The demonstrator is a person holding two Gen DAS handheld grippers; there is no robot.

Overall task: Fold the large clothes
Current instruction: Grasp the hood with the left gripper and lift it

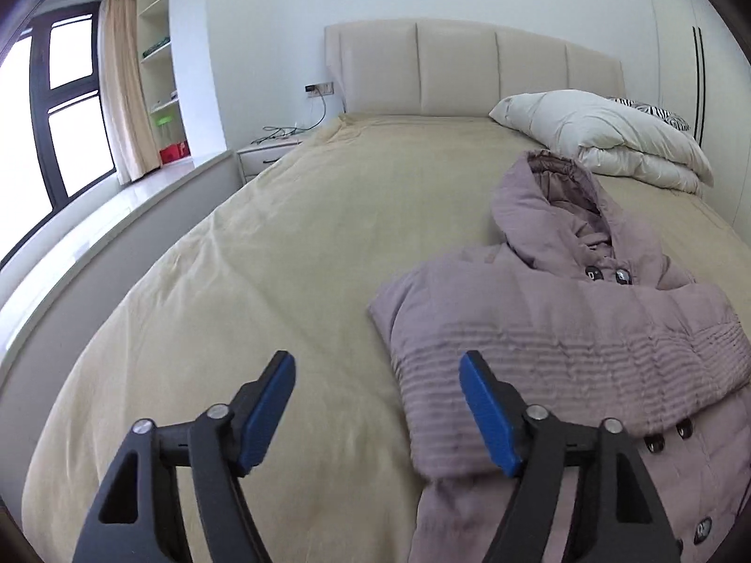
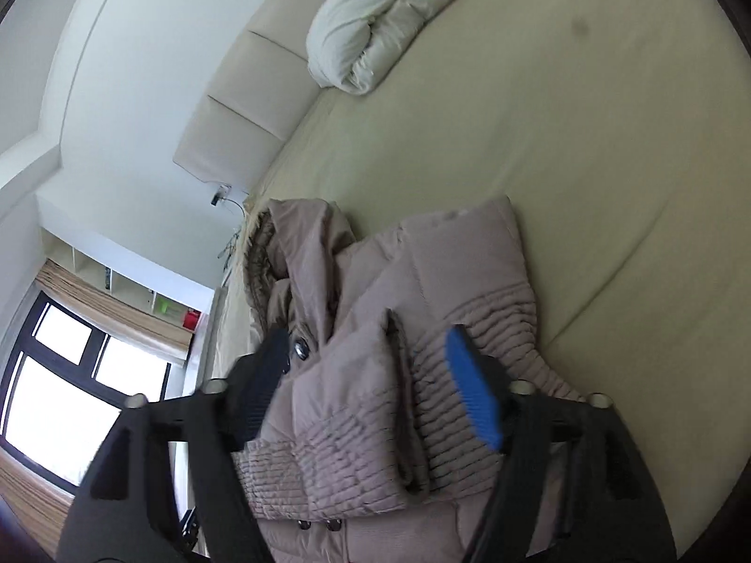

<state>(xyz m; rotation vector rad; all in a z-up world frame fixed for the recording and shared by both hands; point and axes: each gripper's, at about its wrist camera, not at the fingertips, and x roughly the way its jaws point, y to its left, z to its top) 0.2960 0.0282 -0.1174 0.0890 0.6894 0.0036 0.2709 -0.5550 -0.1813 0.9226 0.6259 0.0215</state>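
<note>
A mauve hooded puffer coat lies on the beige bed, its sleeves folded across the chest and its hood toward the headboard. My left gripper is open and empty, hovering above the coat's left edge, its right finger over the folded sleeve. In the right wrist view the coat fills the middle, tilted. My right gripper is open, its jaws either side of the folded sleeve cuffs, gripping nothing.
A folded white duvet and a zebra-print pillow lie by the padded headboard. A nightstand with cables, a window ledge and shelves stand left of the bed.
</note>
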